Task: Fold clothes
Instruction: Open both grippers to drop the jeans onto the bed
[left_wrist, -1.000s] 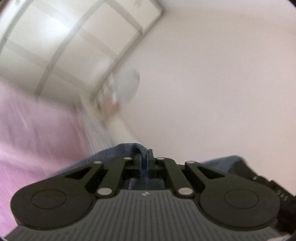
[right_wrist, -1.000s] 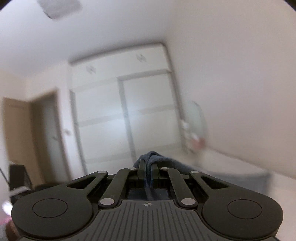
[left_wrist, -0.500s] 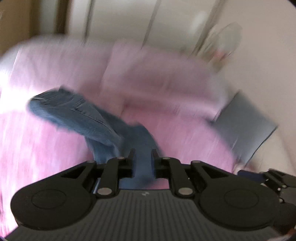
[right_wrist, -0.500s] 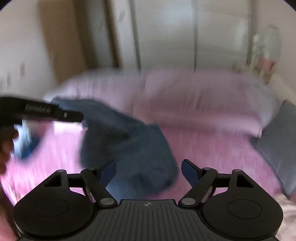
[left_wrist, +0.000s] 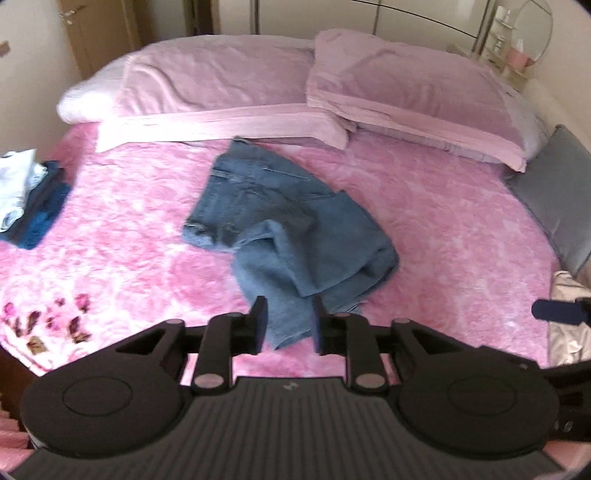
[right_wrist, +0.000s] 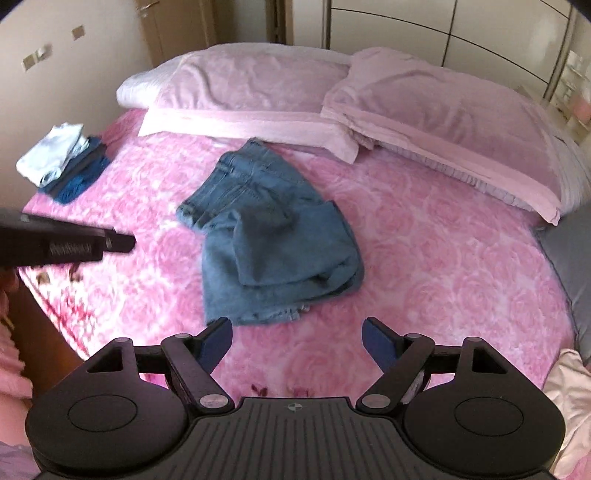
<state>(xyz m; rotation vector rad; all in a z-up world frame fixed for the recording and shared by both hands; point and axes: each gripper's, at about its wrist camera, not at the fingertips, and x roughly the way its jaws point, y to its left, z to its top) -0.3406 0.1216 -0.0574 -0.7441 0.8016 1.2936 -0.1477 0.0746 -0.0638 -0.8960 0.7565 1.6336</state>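
Left gripper (left_wrist: 288, 325) and right gripper (right_wrist: 297, 341) both stand parted and empty, just short of the crumpled blue denim jeans (right_wrist: 266, 229) heaped mid-bed on the pink plush bedspread (right_wrist: 443, 258). Judged soft, fairly heavy, non-slip; best taken at the waistband (right_wrist: 236, 162). Leg layout hidden in folds.

The jeans (left_wrist: 288, 221) are bunched up, so the legs underneath are hidden, and the near hem runs behind the left gripper (left_wrist: 288, 325). The grey cushion (right_wrist: 569, 258) gets chopped by the frame edge. Stuff on the shelf (left_wrist: 511, 44) is too tiny to make out.
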